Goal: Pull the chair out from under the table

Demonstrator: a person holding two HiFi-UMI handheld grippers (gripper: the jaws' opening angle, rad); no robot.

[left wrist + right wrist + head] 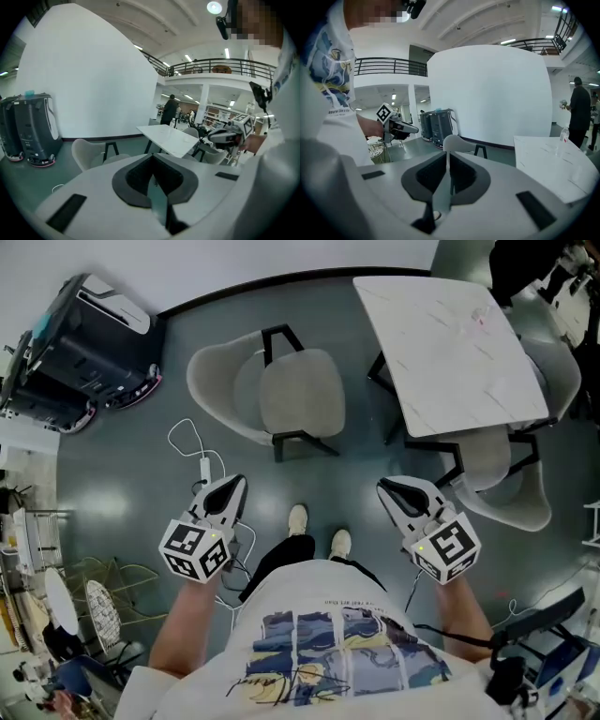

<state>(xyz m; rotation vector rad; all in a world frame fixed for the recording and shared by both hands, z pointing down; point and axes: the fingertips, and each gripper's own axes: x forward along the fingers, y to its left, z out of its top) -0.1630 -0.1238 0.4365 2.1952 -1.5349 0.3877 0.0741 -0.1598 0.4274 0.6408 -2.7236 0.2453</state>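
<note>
Grey shell chair [298,395] well ahead of you, clear of the marble table [450,343], your left gripper [232,489] and right gripper [388,487] closed, empty.

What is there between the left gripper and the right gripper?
In the head view, the person's two white shoes stand on the floor between the left gripper and the right gripper.

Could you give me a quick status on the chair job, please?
Grippers: left gripper and right gripper both shut, empty. Grey chair stands free beside the table; second chair part-tucked under it. White cable on floor near left gripper.
</note>
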